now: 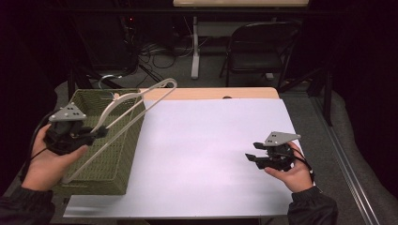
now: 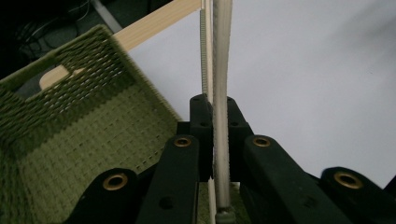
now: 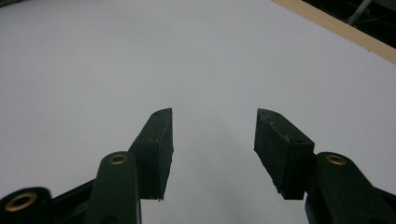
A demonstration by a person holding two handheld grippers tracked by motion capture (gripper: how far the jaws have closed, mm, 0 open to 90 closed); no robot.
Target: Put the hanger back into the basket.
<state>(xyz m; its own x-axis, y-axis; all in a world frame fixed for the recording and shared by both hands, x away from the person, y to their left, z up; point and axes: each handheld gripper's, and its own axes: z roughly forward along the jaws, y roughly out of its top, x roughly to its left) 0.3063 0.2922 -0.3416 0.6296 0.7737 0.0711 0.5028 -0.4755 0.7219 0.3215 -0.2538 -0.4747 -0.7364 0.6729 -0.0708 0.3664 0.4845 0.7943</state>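
A pale cream clothes hanger point(image 1: 141, 101) is held up at a slant over a green woven basket point(image 1: 94, 101) at the table's left. My left gripper point(image 1: 101, 132) is shut on one of its thin bars, above the basket's inside. In the left gripper view the bar point(image 2: 222, 70) runs straight up between the closed jaws of my left gripper point(image 2: 217, 105), with the basket point(image 2: 70, 140) below and to the left. My right gripper point(image 1: 251, 151) hovers low over the white sheet at the right. In its own view my right gripper point(image 3: 212, 135) is open with nothing between the jaws.
A white sheet point(image 1: 211, 154) covers most of the wooden table, whose bare far edge point(image 1: 211, 93) shows behind it. A dark folding chair point(image 1: 258, 47) and cables stand on the floor beyond the table. The basket takes up the left side.
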